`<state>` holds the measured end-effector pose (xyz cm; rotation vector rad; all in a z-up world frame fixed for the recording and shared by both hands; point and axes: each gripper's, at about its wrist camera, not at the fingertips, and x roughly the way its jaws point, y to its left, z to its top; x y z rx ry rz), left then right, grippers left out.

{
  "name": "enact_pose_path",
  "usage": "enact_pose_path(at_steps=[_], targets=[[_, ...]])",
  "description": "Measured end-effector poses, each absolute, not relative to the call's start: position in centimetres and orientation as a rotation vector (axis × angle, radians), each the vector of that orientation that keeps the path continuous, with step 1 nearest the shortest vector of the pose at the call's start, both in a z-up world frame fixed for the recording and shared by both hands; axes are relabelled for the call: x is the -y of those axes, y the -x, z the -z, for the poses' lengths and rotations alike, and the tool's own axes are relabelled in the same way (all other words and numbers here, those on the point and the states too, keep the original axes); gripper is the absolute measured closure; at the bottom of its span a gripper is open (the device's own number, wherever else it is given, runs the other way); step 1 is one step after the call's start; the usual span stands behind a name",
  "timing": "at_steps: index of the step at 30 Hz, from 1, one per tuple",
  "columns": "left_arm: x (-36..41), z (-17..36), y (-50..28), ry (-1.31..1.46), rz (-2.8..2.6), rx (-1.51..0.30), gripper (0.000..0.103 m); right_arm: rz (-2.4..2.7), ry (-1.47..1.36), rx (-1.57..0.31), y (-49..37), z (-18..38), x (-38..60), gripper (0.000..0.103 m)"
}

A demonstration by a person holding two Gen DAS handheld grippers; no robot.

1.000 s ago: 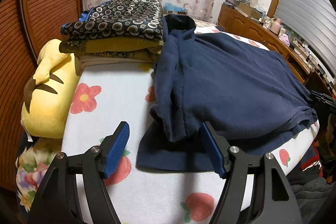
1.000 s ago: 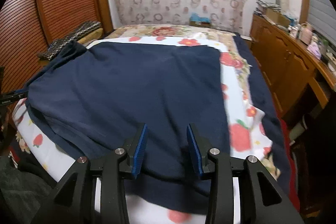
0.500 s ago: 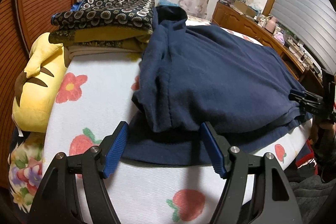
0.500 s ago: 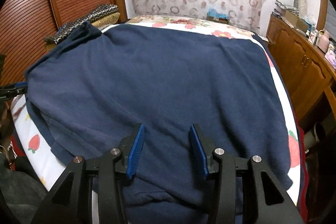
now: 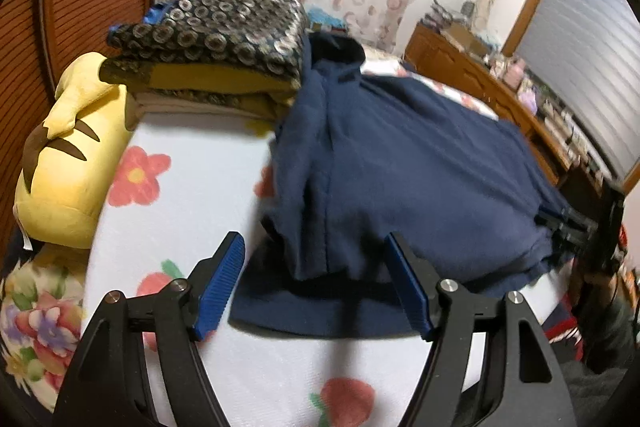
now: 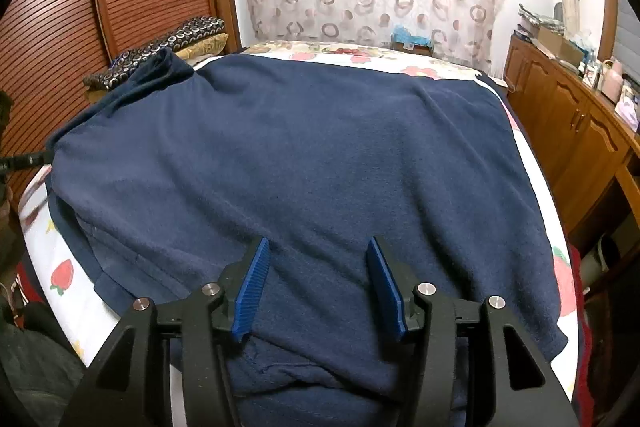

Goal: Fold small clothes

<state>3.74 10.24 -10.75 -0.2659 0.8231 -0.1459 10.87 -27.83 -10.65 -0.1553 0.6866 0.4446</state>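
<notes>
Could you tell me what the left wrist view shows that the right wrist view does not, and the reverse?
Only the left wrist view shows the yellow plush toy, the garment's bunched folded edge and the left gripper, open with that edge between its fingers, unclamped. Only the right wrist view shows the garment's broad flat spread, and the right gripper, whose jaws have just been opening, over the cloth without pinching it. Both show the navy garment, the folded pile, the flowered sheet and the wooden cabinets.
</notes>
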Motion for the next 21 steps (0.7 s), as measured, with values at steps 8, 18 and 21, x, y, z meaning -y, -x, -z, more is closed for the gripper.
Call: enact_pose_path(at_steps=[8,18,21], targets=[[-11.2,11.6,-4.9,0.3,0.103,-0.842,0.03,-0.449,0.147,-0.685,-10.9,10.5,27.7,0.049],[-9.7,12.4,-5.2,0.24,0.161,-0.874,0.087,-0.451,0.143,-0.683,-10.8,10.5,27.8,0.049],[-9.0,11.8,-5.1,0.239,0.201,-0.852,0.095,-0.452,0.142,-0.683,-10.8,10.5,27.8,0.049]])
